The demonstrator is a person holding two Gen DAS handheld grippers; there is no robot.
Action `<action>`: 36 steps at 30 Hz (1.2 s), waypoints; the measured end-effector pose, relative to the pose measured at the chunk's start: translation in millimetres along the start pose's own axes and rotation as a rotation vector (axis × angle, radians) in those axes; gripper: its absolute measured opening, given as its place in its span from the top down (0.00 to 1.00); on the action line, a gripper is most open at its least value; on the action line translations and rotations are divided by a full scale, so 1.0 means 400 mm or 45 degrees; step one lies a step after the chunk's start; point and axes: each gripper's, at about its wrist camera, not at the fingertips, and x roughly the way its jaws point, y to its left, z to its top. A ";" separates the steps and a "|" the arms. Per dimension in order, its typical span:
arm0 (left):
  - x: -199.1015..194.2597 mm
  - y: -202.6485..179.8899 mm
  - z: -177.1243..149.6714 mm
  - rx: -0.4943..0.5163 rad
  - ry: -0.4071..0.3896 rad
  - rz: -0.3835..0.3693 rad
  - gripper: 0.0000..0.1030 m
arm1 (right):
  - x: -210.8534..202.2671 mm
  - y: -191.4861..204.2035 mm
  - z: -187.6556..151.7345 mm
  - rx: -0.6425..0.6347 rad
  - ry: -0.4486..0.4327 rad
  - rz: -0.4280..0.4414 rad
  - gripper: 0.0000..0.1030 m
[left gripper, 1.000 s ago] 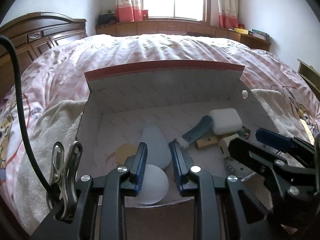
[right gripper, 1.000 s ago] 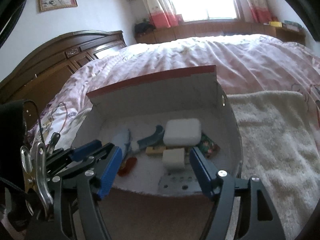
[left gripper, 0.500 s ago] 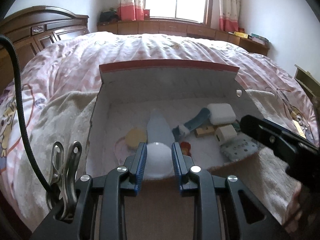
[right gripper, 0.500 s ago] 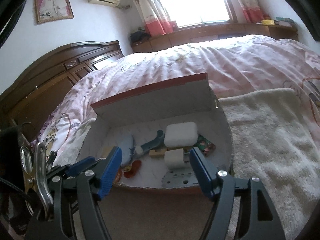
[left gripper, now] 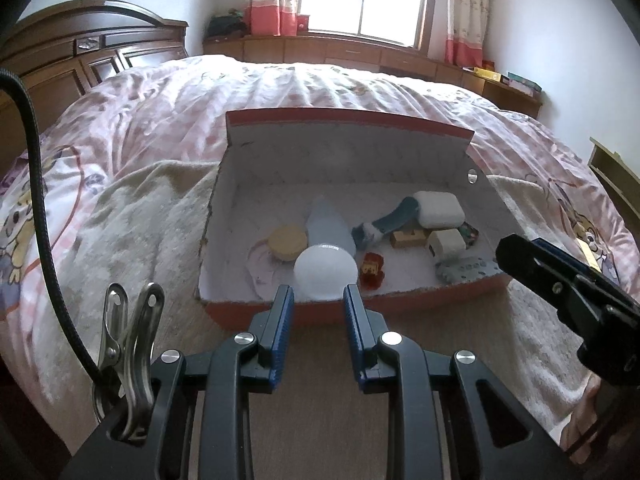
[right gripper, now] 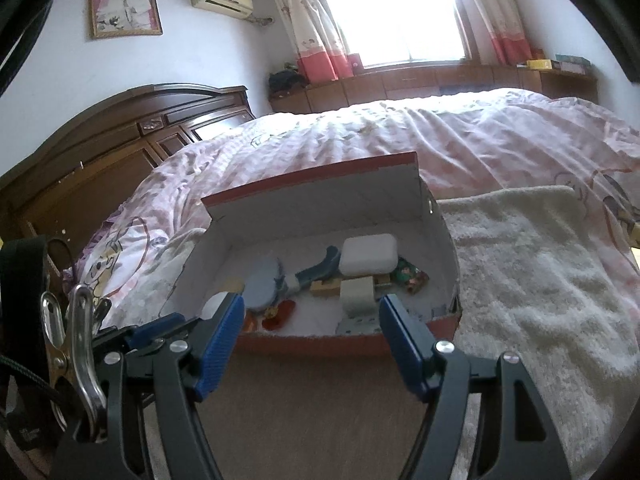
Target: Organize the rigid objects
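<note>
A red cardboard box (left gripper: 420, 304) with a white inside stands open on the bed, also in the right wrist view (right gripper: 352, 346). In it lie a white light bulb (left gripper: 325, 268), a yellow round lid (left gripper: 286, 241), a blue-handled tool (left gripper: 394, 220), a white rounded case (left gripper: 438, 209), a small white block (left gripper: 447, 242), a wooden block (left gripper: 408, 238) and a small red toy (left gripper: 372, 270). My left gripper (left gripper: 319, 304) is open and empty, just in front of the box's near wall, behind the bulb. My right gripper (right gripper: 312, 320) is wide open and empty, before the box's near wall.
The box sits on a cream fleece blanket (right gripper: 528, 264) over a pink quilt (left gripper: 320, 92). A brown mat (left gripper: 332, 360) lies under both grippers. A dark wooden headboard (right gripper: 132, 136) stands at the left. The right gripper's body (left gripper: 568, 288) shows at the right of the left wrist view.
Both grippers have drawn back out of the box toward me. The left gripper's jaws, around the bulb a second ago, are now clear of it; the bulb lies in the box.
</note>
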 end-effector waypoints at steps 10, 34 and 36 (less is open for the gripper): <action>-0.036 0.011 -0.036 -0.027 0.009 0.009 0.75 | -0.037 0.030 -0.040 -0.036 0.004 -0.017 0.29; -0.009 0.006 -0.117 -0.066 0.114 0.022 0.75 | -0.027 0.042 -0.139 -0.075 0.095 -0.120 0.29; -0.003 0.004 -0.121 -0.063 0.123 0.026 0.75 | -0.022 0.040 -0.145 -0.073 0.104 -0.129 0.29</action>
